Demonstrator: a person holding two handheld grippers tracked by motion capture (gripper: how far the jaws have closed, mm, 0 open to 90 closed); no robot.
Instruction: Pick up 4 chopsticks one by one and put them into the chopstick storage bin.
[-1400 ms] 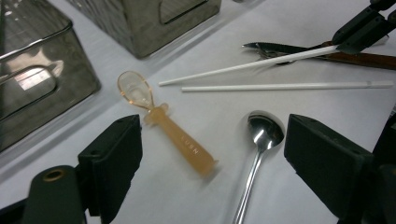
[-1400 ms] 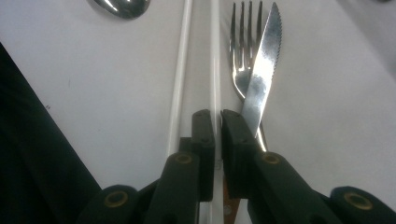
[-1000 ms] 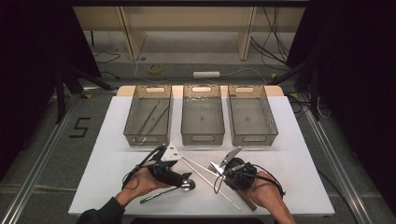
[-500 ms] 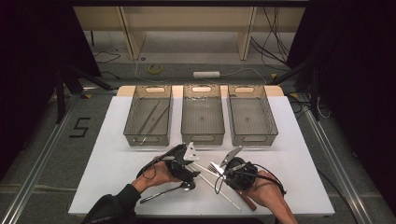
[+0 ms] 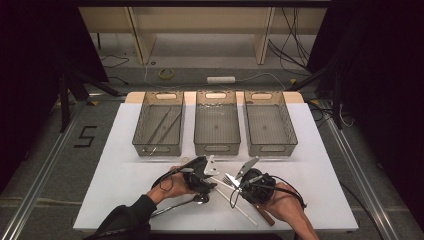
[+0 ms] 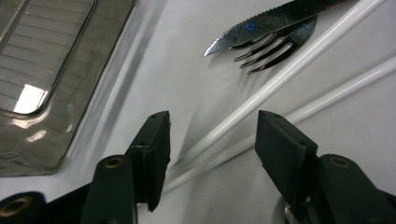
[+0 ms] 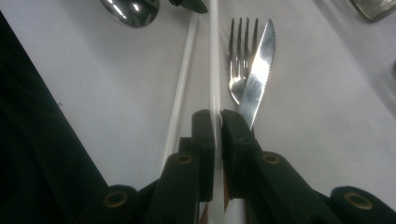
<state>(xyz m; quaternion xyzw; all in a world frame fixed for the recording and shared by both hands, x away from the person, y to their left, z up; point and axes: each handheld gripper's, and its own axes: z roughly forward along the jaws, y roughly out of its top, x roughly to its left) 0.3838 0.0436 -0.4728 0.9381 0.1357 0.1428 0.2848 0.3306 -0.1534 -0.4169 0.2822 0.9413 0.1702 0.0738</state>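
Observation:
Two white chopsticks (image 6: 289, 70) lie crossed on the white table, next to a fork (image 6: 275, 46) and a serrated knife (image 6: 266, 23). My left gripper (image 6: 212, 140) straddles the near ends of both chopsticks. Its jaws have just been closing, and a gap still shows on each side, so the pads press on nothing. From above, the left gripper (image 5: 211, 176) sits left of centre at the table's front. My right gripper (image 7: 217, 123) is shut on one white chopstick (image 7: 214, 56), with the other chopstick (image 7: 183, 79) just beside it. The right gripper (image 5: 237, 184) faces the left one closely.
Three mesh baskets stand in a row behind: the left basket (image 5: 165, 95) holds long thin utensils, beside the middle basket (image 5: 216, 95) and right basket (image 5: 262, 95). A spoon (image 5: 200, 198) lies under the left hand. The fork (image 7: 238, 46) and knife (image 7: 259, 70) lie ahead of the right jaws.
The left hand has moved right and slightly down over the chopstick ends, and its jaws have narrowed. The right hand has stayed put.

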